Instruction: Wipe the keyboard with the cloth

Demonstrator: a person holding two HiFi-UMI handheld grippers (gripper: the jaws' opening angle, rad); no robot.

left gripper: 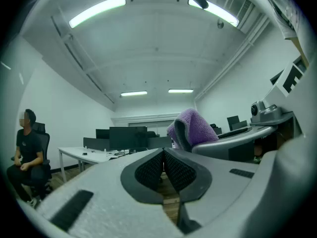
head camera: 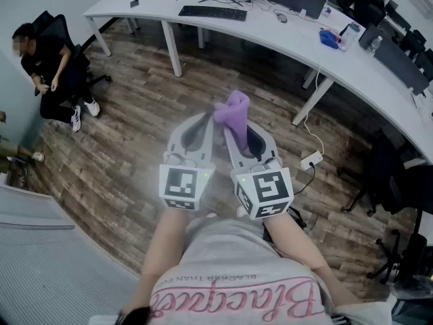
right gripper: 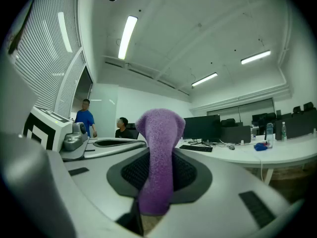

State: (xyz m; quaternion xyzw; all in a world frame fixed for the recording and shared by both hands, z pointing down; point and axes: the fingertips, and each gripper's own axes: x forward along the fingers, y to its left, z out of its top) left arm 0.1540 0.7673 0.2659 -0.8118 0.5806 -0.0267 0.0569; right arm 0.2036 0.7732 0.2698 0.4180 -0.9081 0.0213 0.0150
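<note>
**Tongs up front, keyboard [head camera: 212, 12] well apart**

Left tongs [left gripper: 163, 166] are pressed together with nothing between them. Just beside them, the right tongs [right gripper: 157, 175] pinch the purple cloth [right gripper: 158, 148], which stands up past the tips. The keyboard lies far ahead on the white worktop [head camera: 284, 39]. I worry the pinch catches only a narrow fold, so dragging across keys could tug it loose.
</note>
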